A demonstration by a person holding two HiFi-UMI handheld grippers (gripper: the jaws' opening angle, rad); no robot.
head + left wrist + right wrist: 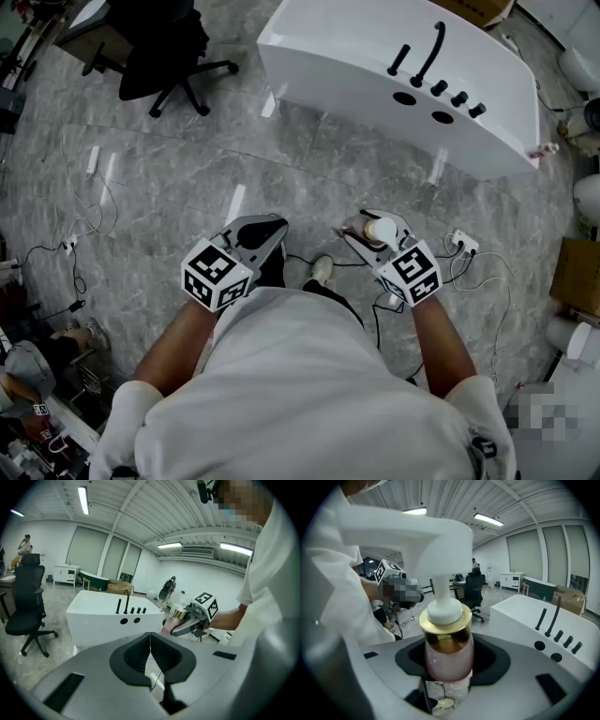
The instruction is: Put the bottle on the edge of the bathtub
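Observation:
My right gripper is shut on a pump bottle with a pink body, a gold collar and a white pump head; the bottle stands upright between the jaws, held over the floor. From the head view I see its white top. My left gripper is shut with nothing in it, jaws touching, at the same height to the left. The white bathtub with black taps stands ahead, its flat edge to the right in the right gripper view. In the left gripper view the bottle sits right of the tub.
A black office chair stands at the far left of the tub. Cables and a power strip lie on the grey marble floor near my right side. Cardboard boxes and white fixtures line the right edge.

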